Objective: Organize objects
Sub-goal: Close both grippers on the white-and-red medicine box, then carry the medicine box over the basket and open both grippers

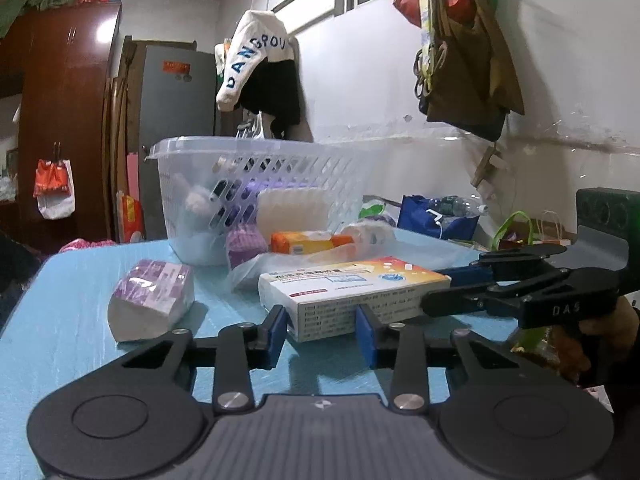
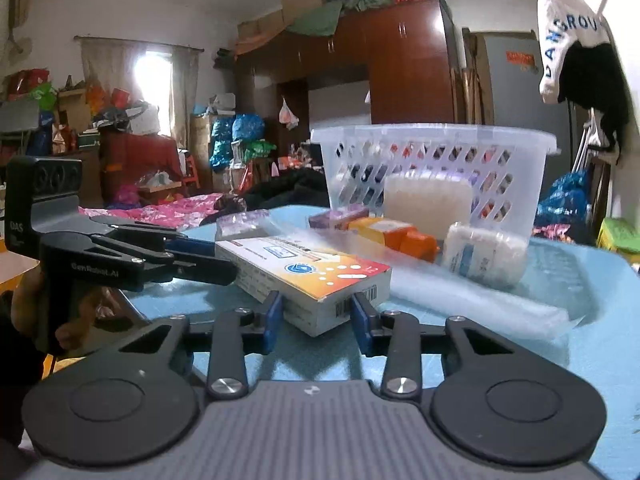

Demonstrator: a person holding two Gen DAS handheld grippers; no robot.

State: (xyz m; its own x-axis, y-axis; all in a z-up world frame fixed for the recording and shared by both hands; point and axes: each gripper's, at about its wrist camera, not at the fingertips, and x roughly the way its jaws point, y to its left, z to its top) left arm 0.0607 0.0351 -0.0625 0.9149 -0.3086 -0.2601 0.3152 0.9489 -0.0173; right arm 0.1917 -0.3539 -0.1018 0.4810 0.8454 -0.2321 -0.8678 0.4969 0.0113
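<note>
Left claw (image 1: 322, 330) marked "DAS" grips medicine box (image 1: 352, 296).

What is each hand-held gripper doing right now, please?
Left hand-held gripper: closed on the medicine box.
Right hand-held gripper: closed on the same box's other end.

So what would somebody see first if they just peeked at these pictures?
Probably the white and orange medicine box lying on the blue table, with both pairs of tongs, left and right, closing in on its ends. Behind it stands a big clear plastic basket with things already inside.
</note>
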